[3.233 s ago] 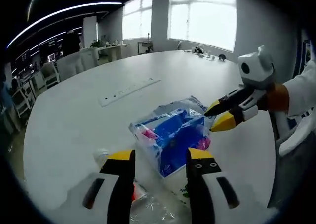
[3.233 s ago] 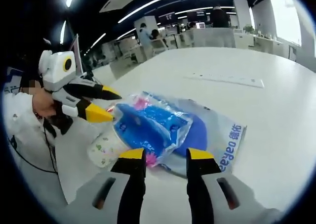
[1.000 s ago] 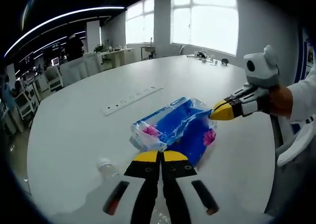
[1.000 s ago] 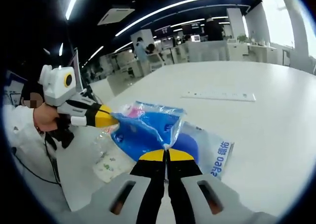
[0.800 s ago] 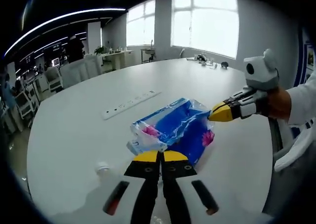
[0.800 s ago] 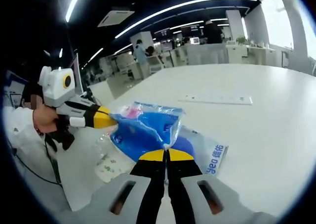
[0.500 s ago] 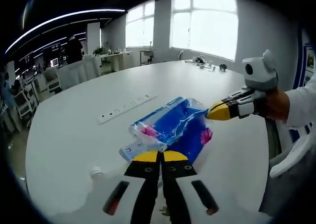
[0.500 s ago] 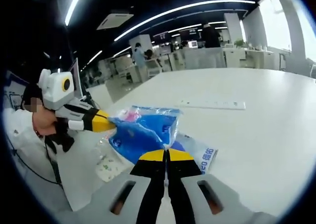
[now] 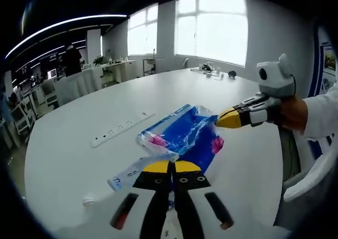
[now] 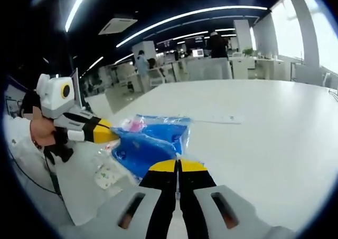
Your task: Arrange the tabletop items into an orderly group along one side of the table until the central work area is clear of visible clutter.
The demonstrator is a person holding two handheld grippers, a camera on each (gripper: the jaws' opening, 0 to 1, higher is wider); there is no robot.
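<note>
A blue plastic-wrapped tissue pack (image 9: pixel 185 136) with pink flowers hangs above the white table (image 9: pixel 68 154), stretched between both grippers. My left gripper (image 9: pixel 171 166) is shut on the pack's near edge. The right gripper (image 9: pixel 219 121) comes in from the right and pinches the far corner of the wrapper. In the right gripper view the same pack (image 10: pixel 150 139) sits just beyond my shut right gripper (image 10: pixel 178 163), and the left gripper (image 10: pixel 112 134) holds its left end. A pale printed bag (image 9: pixel 127 177) trails below the pack.
A white power strip (image 9: pixel 119 129) lies on the table beyond the pack, also seen as the power strip (image 10: pixel 216 120). A small cap (image 9: pixel 87 201) and a flower-printed wrapper (image 10: pixel 105 175) rest near the table's edge. Desks and chairs stand behind.
Both grippers closed on the pack's wrapper and have raised it off the table. The table and power strip now sit farther below, and the pale bag has slid out underneath.
</note>
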